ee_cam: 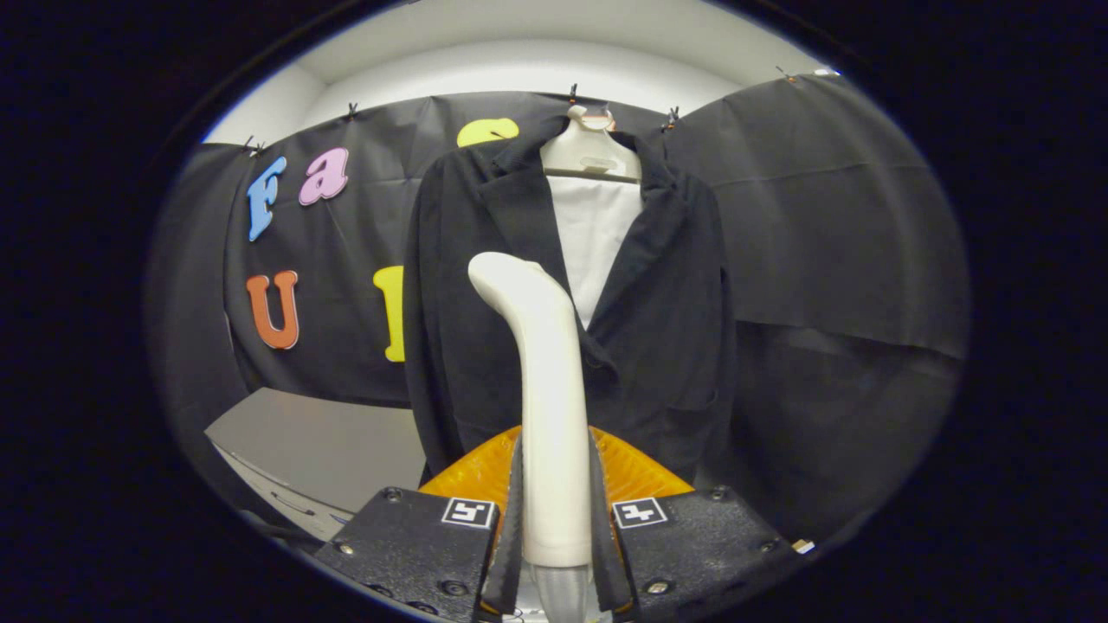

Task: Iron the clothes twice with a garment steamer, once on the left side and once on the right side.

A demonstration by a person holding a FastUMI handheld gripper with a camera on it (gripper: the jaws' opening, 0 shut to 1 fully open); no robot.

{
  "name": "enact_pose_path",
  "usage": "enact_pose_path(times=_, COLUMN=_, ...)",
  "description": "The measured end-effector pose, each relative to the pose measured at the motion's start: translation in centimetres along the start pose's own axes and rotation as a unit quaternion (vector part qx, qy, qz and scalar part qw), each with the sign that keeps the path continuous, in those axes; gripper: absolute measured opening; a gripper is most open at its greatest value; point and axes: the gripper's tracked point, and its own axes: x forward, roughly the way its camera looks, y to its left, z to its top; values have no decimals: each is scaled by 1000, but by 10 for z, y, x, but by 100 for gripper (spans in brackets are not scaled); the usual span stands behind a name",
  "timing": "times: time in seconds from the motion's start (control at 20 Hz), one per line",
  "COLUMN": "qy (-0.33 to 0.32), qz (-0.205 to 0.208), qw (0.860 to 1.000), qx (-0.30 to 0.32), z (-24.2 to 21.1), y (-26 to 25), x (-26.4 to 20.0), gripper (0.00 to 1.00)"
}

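A dark jacket (666, 329) hangs on a pale hanger (591, 156) against the booth wall, open at the front over a white panel (595, 242). My gripper (554, 510) is shut on the handle of a cream garment steamer (541, 381), which stands upright between the fingers. The steamer's head bends toward the left and sits in front of the jacket's left front panel, near the lapel. Whether the head touches the cloth I cannot tell.
A grey tabletop (320, 441) lies low to the left of the jacket. Black cloth (831, 260) covers the wall behind and to the right. A white ceiling strip (519, 69) runs above.
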Motion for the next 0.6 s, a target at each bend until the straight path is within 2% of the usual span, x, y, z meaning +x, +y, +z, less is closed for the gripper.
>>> enact_pose_path(times=0.6, qy=61, qz=2, qw=998, qx=-15, z=-66, y=0, x=5, gripper=36)
